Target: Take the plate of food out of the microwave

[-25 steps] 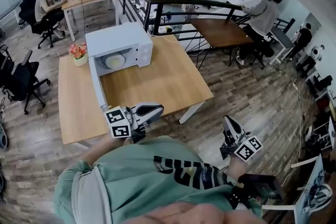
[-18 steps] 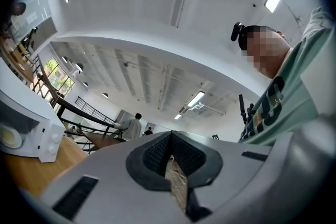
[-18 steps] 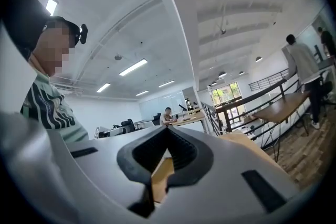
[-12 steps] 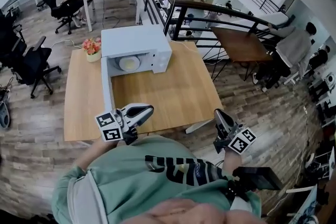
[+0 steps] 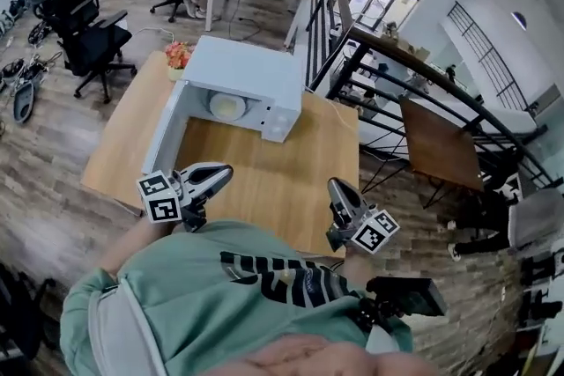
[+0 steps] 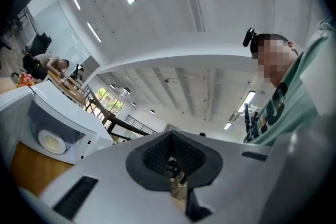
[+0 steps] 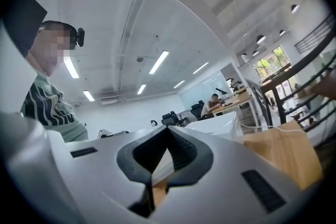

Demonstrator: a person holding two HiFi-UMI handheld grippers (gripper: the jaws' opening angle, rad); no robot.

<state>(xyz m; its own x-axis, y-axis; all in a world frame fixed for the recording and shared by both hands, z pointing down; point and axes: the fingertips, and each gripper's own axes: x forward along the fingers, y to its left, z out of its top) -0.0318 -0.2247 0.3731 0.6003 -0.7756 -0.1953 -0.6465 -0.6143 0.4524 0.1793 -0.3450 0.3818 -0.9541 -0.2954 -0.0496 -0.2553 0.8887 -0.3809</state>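
Head view shows the open microwave [image 5: 248,70] holding a plate of food [image 5: 227,106].

Wooden table [image 5: 264,172]: white microwave [image 5: 251,75] at far edge, door open; flowers [image 5: 179,55] beside.

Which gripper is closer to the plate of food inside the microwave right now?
Left. The left gripper hangs in front of the open microwave, short of the plate; the right gripper is farther back and right.
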